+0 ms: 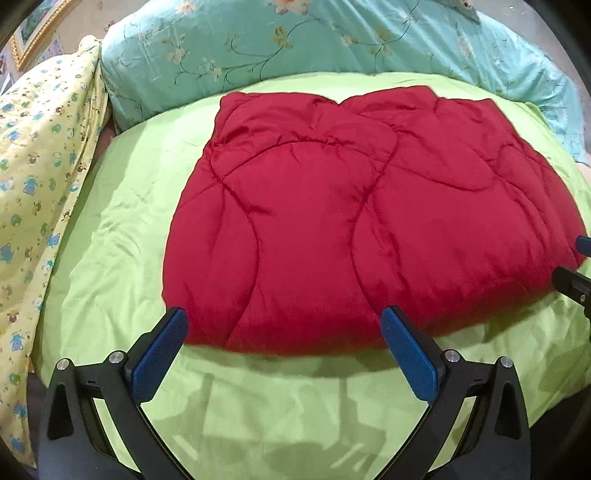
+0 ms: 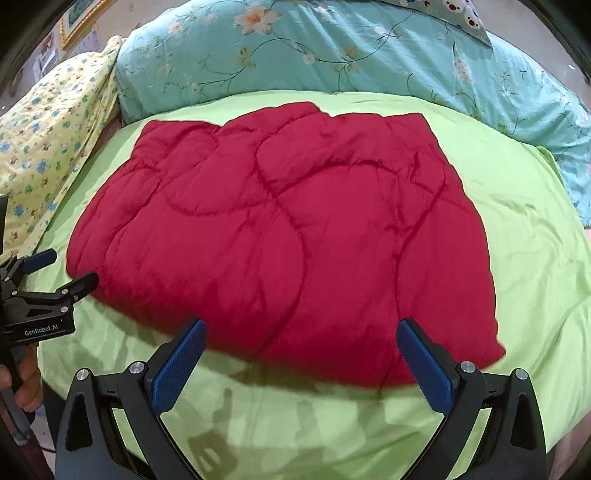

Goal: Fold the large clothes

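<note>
A red quilted garment (image 1: 351, 229) lies folded into a thick rectangle on the lime green sheet (image 1: 110, 240); it also shows in the right wrist view (image 2: 288, 240). My left gripper (image 1: 284, 321) is open and empty, its blue pads just before the garment's near edge, towards its left corner. My right gripper (image 2: 301, 332) is open and empty at the near edge, towards the right corner. The left gripper also shows at the left of the right wrist view (image 2: 72, 267), open, beside the garment's left corner. The right gripper's fingertips (image 1: 576, 273) show at the far right of the left wrist view.
A turquoise floral duvet (image 1: 295, 44) is bunched along the back of the bed (image 2: 332, 48). A yellow patterned blanket (image 1: 40, 166) lies on the left side. The lime sheet (image 2: 535, 258) extends right of the garment. A gold picture frame (image 1: 33, 29) hangs at the upper left.
</note>
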A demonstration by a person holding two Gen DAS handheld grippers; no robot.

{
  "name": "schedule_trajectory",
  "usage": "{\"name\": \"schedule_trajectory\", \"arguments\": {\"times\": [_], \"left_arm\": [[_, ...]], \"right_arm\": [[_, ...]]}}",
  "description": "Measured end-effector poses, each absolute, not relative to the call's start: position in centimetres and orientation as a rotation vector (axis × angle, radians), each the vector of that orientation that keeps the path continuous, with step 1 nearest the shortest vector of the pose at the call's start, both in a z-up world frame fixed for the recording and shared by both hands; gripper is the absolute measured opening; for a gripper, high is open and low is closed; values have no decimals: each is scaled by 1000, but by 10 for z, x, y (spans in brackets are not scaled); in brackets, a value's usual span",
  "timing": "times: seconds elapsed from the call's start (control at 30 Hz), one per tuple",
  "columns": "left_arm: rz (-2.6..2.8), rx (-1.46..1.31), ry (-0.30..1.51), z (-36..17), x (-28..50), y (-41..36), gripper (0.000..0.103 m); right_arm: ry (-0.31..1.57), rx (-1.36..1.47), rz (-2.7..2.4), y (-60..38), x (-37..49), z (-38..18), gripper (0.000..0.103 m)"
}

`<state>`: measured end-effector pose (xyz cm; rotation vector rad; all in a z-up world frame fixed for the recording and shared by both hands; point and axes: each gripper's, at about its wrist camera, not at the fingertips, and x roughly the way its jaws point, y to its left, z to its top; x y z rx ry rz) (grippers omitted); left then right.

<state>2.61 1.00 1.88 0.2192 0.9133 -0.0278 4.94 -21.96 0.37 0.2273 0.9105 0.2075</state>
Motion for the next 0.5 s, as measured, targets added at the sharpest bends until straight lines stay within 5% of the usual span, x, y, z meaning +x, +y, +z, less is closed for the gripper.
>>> {"name": "schedule_trajectory", "arguments": {"times": [0.5], "left_arm": [[-36,241,885,27,-11,5,103]], "right_arm": [[924,148,235,-197,13,16,103]]}}
